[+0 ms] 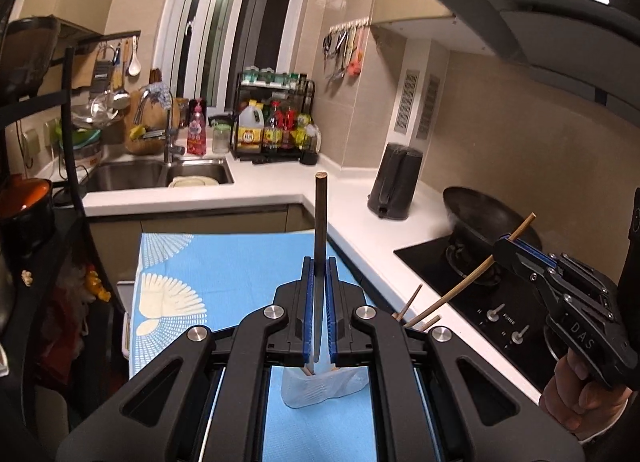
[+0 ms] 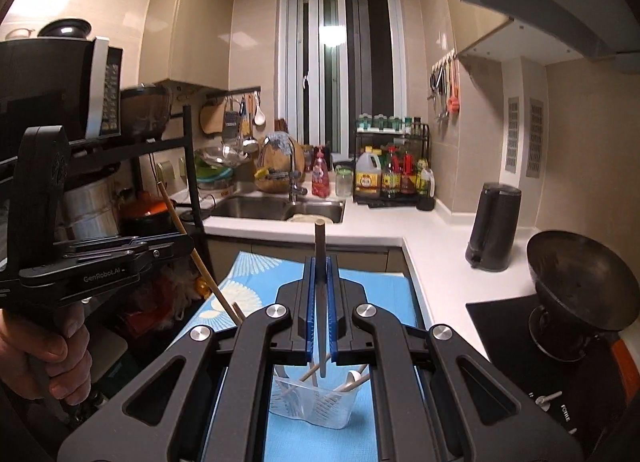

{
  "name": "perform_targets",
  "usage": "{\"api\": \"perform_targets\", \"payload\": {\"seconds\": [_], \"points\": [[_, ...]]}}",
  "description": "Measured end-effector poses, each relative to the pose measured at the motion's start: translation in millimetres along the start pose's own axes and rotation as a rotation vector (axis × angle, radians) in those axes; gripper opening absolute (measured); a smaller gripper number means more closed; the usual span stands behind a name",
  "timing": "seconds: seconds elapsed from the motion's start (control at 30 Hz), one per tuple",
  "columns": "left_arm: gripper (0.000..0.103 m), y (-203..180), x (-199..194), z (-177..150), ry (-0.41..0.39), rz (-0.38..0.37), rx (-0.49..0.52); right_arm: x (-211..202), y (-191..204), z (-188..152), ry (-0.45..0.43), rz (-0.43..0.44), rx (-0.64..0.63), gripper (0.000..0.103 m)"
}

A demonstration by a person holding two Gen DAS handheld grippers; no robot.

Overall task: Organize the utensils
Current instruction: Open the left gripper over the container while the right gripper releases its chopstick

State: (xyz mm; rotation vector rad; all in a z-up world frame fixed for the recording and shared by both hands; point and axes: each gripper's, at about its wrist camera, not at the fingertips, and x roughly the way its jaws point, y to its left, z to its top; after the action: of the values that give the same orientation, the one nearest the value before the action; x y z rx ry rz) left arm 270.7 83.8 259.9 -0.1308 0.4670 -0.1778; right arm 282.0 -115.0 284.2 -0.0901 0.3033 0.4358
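Two grippers each clamp one chopstick over the clear holder (image 2: 316, 402): left gripper (image 1: 319, 274) reads "GenRobot.AI", right gripper (image 2: 319, 274) "DAS"; hob (image 2: 560, 402) "FOTILE".

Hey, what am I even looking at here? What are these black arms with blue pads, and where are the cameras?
There is no robot. A person holds a pistol-grip claw in each hand, and each carries a wide-angle camera looking along its fingers. One picture looks from the left claw, the other from the right claw. Each is shut on a thin stick: the left chopstick and the right chopstick. Below, on a blue patterned cloth, stands a clear plastic cup holding more chopsticks and a pale spoon.
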Motion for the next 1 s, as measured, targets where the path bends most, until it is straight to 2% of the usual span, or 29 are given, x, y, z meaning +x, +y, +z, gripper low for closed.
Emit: {"api": "perform_targets", "payload": {"seconds": [0.27,0.63,0.67,0.7,0.73,0.77,0.87,1.0], "points": [[0.006,14,46,-24,0.101,0.025,-0.009,48,-15,-28,0.092,0.003,0.035,0.005],[0.006,14,72,-34,0.172,0.019,0.014,83,-12,-44,0.128,0.026,0.047,0.007],[0.014,13,70,-34,0.162,0.022,0.017,85,-14,-45,0.146,0.021,0.058,0.009],[0.034,12,65,-33,0.145,0.021,0.019,85,-16,-45,0.154,0.019,0.069,0.012],[0.042,11,59,-31,0.122,0.016,0.022,83,-17,-45,0.156,0.016,0.077,0.012],[0.045,10,54,-31,0.105,0.014,0.027,80,-18,-44,0.153,0.012,0.076,0.013],[0.045,8,40,-28,0.075,0.012,0.027,69,-17,-41,0.148,-0.003,0.066,0.025],[0.046,7,16,-27,0.041,0.019,0.007,48,-13,-33,0.14,-0.021,0.05,0.028]]}}
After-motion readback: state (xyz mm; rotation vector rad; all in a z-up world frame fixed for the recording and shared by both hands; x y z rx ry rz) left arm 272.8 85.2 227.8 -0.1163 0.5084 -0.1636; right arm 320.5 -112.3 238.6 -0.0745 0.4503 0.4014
